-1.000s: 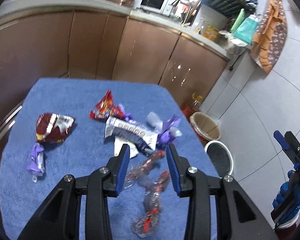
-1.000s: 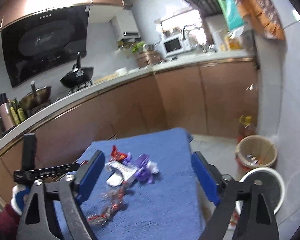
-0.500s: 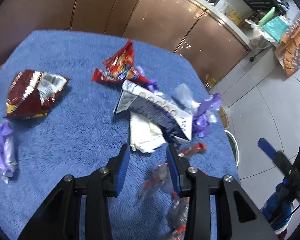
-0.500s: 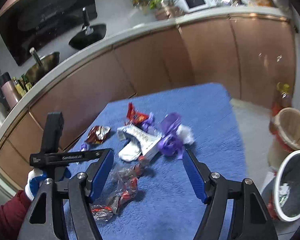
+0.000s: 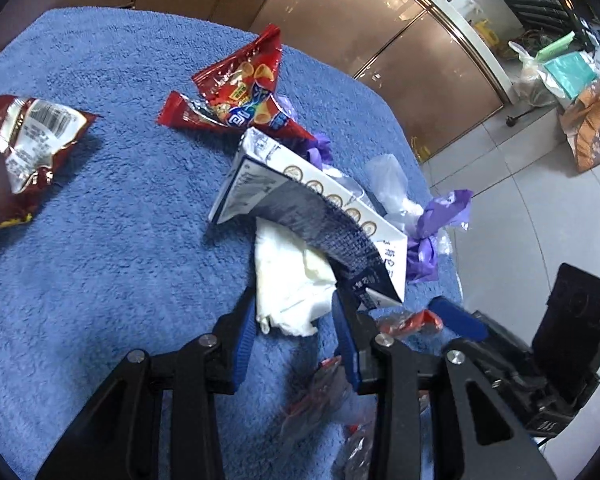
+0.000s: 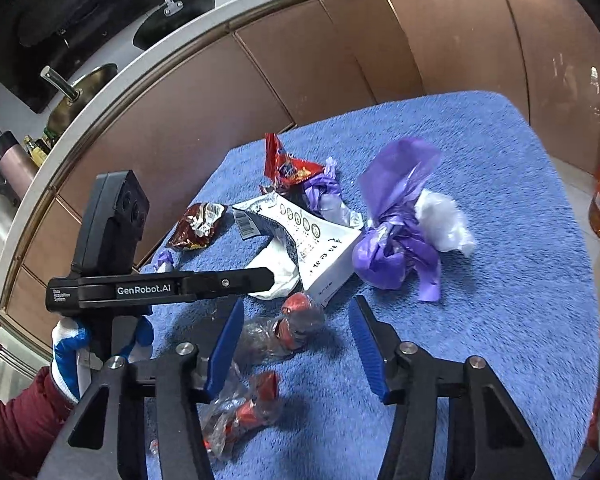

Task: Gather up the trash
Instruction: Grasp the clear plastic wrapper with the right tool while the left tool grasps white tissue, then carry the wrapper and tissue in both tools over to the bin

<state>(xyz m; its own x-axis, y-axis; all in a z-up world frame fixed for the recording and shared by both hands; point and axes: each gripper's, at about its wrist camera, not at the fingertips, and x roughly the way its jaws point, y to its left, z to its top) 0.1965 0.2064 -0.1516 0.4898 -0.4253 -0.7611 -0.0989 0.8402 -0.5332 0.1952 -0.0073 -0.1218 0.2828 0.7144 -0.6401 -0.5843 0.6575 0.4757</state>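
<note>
Change since a second ago: both grippers have come down close over the blue towel (image 5: 100, 240); cabinets fill less of each view, litter fills more.
Left gripper (image 5: 296, 312): jaws part-open, slightly narrower than before; white crumpled tissue (image 5: 288, 280) lies between the tips, pads not pressing it.
Right gripper (image 6: 296, 336): jaws have just been closing, now at middling width; clear wrapper with red bits (image 6: 284, 332) sits between the fingers, no pad contact seen.
Obstruction: white-and-navy carton (image 5: 300, 208) overlaps the tissue's far edge, resting on it; the left gripper's body crosses the right wrist view just above the clear wrapper.
Surroundings: red snack bag (image 5: 244, 88) beyond the carton; dark red foil bag (image 5: 20, 152) at left edge of towel; purple plastic bag (image 6: 396, 232) beside a white wad (image 6: 440, 220), right of carton; brown cabinets (image 6: 300, 64) behind.
Trash look: tissue soft, creased, off-white; clear wrapper crinkled, glossy, trailing toward the camera.
Hand: gloved, white and blue (image 6: 72, 344), red sleeve.
</note>
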